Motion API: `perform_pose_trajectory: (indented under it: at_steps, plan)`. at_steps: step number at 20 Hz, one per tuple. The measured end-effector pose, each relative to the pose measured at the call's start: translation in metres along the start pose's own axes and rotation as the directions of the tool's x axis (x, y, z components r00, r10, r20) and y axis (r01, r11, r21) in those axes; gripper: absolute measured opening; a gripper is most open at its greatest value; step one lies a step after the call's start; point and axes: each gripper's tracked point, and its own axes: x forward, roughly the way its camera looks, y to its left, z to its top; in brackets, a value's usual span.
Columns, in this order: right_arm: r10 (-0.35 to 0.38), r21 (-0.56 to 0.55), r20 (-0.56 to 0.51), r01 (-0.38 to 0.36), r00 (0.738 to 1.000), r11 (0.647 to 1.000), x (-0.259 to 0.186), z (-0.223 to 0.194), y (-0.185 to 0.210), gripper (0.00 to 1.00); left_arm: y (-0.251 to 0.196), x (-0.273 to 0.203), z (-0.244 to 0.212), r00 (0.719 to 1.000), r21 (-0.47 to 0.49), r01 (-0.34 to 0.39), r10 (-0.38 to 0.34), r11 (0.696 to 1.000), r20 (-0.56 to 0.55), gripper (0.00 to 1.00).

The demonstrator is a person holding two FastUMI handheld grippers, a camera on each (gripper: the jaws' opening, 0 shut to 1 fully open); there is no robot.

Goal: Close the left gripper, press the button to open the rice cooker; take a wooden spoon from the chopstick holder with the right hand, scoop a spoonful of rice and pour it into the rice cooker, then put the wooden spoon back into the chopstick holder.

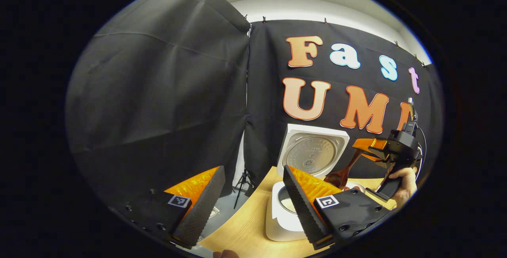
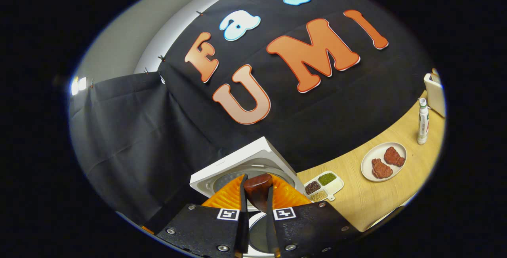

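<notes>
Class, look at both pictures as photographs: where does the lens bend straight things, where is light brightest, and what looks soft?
Left gripper view: the table edge curves with the fisheye; the white wall above the cloth is brightest; the near left gripper fingers look slightly soft. Right gripper view: the table bows into an arc; a glare spot sits far left; the wooden spoon handle, clamped in the right gripper, looks blurred.
</notes>
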Motion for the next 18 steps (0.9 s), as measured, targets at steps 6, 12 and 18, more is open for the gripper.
perform_pose_trajectory:
  at_steps: [6, 12, 18]
  plan:
    - [0.073, -0.192, 0.003, -0.071, 0.997, 0.979, -0.002, 0.003, 0.030, 0.17, -0.003, 0.004, 0.001, 1.000, 0.003, 0.008, -0.008, 1.000, 0.005, 1.00]
    - [0.139, -0.313, -0.005, -0.133, 0.990, 0.940, -0.007, -0.003, 0.053, 0.17, 0.000, 0.007, -0.003, 1.000, 0.008, 0.006, -0.006, 1.000, -0.002, 1.00]
    - [0.147, -0.326, -0.025, -0.147, 0.989, 0.934, -0.010, -0.012, 0.050, 0.17, -0.002, 0.008, -0.005, 1.000, 0.012, 0.015, -0.015, 1.000, -0.006, 1.00]
